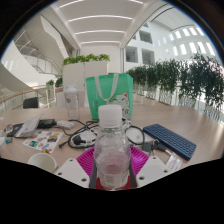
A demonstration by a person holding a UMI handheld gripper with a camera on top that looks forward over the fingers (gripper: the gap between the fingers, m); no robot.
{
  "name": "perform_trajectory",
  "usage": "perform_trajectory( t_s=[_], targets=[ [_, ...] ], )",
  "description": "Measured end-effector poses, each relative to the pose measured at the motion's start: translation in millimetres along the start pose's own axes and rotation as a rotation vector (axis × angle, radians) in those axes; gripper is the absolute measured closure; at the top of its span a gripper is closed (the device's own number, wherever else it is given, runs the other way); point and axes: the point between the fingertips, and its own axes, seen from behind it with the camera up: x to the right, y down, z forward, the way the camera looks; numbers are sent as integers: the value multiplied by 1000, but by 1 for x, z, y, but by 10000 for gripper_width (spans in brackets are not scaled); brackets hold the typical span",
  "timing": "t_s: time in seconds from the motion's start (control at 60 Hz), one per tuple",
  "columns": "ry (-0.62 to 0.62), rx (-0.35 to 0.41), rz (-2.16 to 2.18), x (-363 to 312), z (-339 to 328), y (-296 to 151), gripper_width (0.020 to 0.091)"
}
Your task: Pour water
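**A:** Where does the water bottle (pixel 111 148) sit relative to the claw (pixel 112 166)?

**B:** Right between the fingers, upright, its white cap above them and its long axis standing vertical. The pink pads (pixel 87 160) press against the clear body on both sides, so I judge the claw closed on the bottle and holding it, narrow enough to match its width.

**A:** And what is it meant to pour into?

**B:** Probably the white paper cup (pixel 42 161), which lies ahead of the claw and off to its left, near it on the wooden table (pixel 185 118). That is the relation that matters: the bottle would have to travel left and tip its neck that way.

**A:** Is the cap still on?

**B:** It looks so, which would block pouring until it comes off.

**A:** Anything else close by?

**B:** A dark keyboard (pixel 169 139) ahead to the right, a green bag (pixel 108 92) straight beyond the bottle, and cables (pixel 78 130) ahead to the left.
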Motion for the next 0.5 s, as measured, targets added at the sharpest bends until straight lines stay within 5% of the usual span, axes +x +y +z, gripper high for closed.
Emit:
perform_trajectory(
  t_s=[0.2,0.317,0.367,0.433,0.5],
  targets=[
    [11,-3,33,3,0,5,635],
    [16,-18,54,5,-4,7,561],
    [35,-50,57,10,-8,9,497],
    [81,-81,54,21,-20,13,262],
    [108,-62,75,23,-38,7,259]
  ],
)
